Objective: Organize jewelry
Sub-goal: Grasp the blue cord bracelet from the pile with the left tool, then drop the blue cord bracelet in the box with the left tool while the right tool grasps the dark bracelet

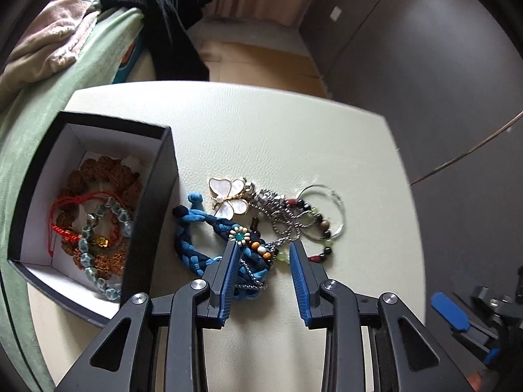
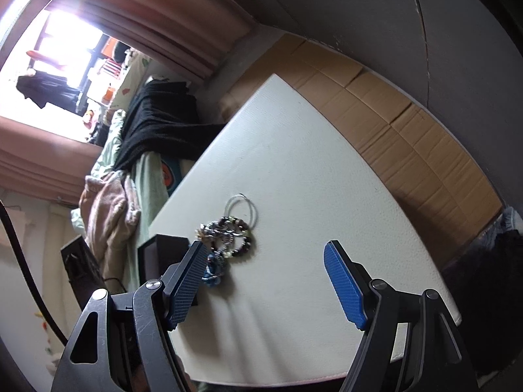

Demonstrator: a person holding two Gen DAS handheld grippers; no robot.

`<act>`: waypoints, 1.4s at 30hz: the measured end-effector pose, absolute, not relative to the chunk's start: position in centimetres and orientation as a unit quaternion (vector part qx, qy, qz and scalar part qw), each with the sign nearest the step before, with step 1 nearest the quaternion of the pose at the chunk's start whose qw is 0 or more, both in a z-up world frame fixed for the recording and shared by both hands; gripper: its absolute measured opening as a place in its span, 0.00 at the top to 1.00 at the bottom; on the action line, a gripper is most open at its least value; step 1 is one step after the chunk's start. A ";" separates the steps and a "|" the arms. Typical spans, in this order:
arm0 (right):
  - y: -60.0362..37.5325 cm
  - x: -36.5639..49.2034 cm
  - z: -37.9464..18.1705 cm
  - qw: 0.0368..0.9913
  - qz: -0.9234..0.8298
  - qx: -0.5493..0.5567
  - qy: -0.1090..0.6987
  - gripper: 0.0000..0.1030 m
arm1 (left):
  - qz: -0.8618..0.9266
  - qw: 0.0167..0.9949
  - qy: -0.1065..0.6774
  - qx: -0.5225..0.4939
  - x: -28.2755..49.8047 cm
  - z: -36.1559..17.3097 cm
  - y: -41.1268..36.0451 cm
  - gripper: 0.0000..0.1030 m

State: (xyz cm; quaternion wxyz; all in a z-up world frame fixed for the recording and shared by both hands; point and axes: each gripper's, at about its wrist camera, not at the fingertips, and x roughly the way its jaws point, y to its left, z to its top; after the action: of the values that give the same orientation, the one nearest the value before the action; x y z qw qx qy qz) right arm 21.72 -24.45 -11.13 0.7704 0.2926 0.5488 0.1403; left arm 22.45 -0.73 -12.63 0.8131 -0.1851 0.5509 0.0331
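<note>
A heap of jewelry lies on the cream table [image 1: 261, 130]: a blue braided bracelet [image 1: 193, 248], a white butterfly pendant [image 1: 230, 197], a silver ball chain [image 1: 281, 219], a dark beaded bracelet [image 1: 322, 228] and a thin wire hoop [image 1: 330, 192]. My left gripper [image 1: 263, 245] is open, its tips straddling the beaded end of the braided bracelet and the chain. A black box [image 1: 157, 215] at the left holds brown, red and pale-blue bracelets [image 1: 98, 228]. My right gripper [image 2: 264, 251] is open and empty, held back from the heap [image 2: 228, 232].
Green bedding and a black garment [image 1: 170, 16] lie beyond the table's left edge. Cardboard [image 2: 408, 124] covers the floor past the far edge. The right gripper shows at the lower right of the left wrist view [image 1: 451, 317].
</note>
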 end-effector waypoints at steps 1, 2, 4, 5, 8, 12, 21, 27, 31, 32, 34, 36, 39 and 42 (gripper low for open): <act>-24.6 21.8 -11.3 0.768 0.141 0.294 0.551 0.28 | 0.041 0.810 0.558 -0.175 22.7 -13.0 -1.0 0.68; -24.8 21.9 -11.4 0.766 0.142 0.297 0.553 0.28 | 0.046 0.812 0.557 -0.168 22.7 -13.0 -1.0 0.68; -25.0 21.9 -11.2 0.766 0.143 0.299 0.551 0.28 | 0.051 0.817 0.553 -0.157 23.0 -13.2 -1.1 0.68; -25.0 21.9 -11.1 0.767 0.144 0.299 0.550 0.28 | 0.051 0.815 0.556 -0.158 23.2 -13.4 -1.1 0.68; -25.2 21.9 -11.1 0.767 0.146 0.300 0.548 0.28 | 0.062 0.810 0.560 -0.163 23.4 -14.0 -0.4 0.68; -24.9 22.0 -11.4 0.764 0.144 0.295 0.555 0.28 | 0.048 0.814 0.547 -0.187 22.9 -13.8 0.4 0.87; -23.4 22.0 -11.4 0.778 0.140 0.255 0.557 0.28 | -0.037 0.829 0.500 -0.247 21.4 -10.5 1.5 0.88; -22.1 22.6 -11.7 0.788 0.143 0.235 0.550 0.28 | -0.073 0.850 0.445 -0.271 20.3 -6.9 3.4 0.88; -20.7 22.9 -11.7 0.799 0.145 0.216 0.541 0.34 | -0.082 0.858 0.418 -0.286 19.5 -5.3 4.9 0.88; -20.2 23.0 -11.7 0.801 0.149 0.209 0.541 0.39 | -0.082 0.859 0.414 -0.290 19.4 -5.1 5.3 0.88; -19.2 23.3 -12.0 0.802 0.156 0.194 0.543 0.47 | -0.083 0.859 0.406 -0.300 19.2 -4.7 6.1 0.88; -18.2 23.7 -12.3 0.803 0.157 0.176 0.548 0.54 | -0.083 0.860 0.400 -0.305 18.9 -4.4 6.7 0.88; -16.5 24.2 -13.2 0.803 0.152 0.144 0.557 0.62 | -0.083 0.862 0.391 -0.311 18.6 -4.0 7.6 0.88; -15.4 24.5 -13.8 0.805 0.150 0.125 0.560 0.67 | -0.081 0.861 0.388 -0.318 18.4 -3.9 8.5 0.88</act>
State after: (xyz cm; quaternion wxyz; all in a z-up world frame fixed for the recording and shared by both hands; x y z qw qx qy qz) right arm 24.52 -15.38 -13.80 0.8049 0.1248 0.5603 0.1502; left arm 18.43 8.51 -3.92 0.8609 -0.3184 0.3884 -0.0813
